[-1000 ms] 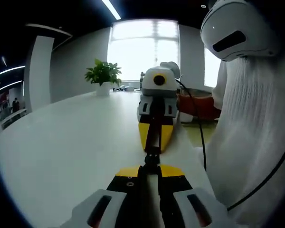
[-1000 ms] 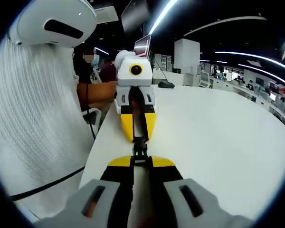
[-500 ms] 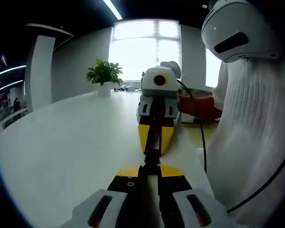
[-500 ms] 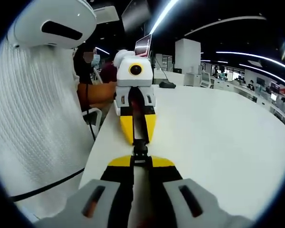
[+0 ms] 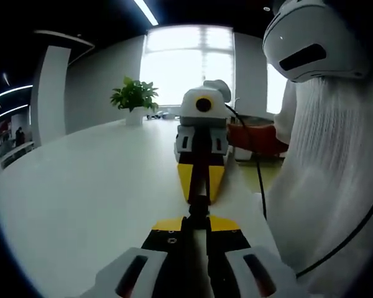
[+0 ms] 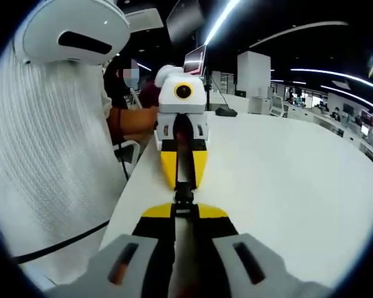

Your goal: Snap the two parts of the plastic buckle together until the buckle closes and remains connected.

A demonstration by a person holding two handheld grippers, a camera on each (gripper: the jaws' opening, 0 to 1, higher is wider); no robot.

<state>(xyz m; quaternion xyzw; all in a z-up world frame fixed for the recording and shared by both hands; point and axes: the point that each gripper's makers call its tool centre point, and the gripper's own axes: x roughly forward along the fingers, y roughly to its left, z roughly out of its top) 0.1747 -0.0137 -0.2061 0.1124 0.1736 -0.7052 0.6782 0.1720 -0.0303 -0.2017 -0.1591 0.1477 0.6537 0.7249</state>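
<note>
A small black plastic buckle hangs between the two grippers, just above the white table. My left gripper is shut on the near part. The right gripper faces it nose to nose, its yellow fingers closed on the far part. In the right gripper view the buckle sits between my right gripper, shut on it, and the left gripper opposite. The two black parts meet end to end. I cannot tell whether they are latched.
A person in a white knit sweater with a white headset stands close beside the table's edge. A potted plant stands far back on the table. An orange chair and a monitor lie beyond.
Both grippers stay shut on the buckle, nose to nose. The views have shifted a little; the facing gripper sits slightly higher in the left gripper view.
</note>
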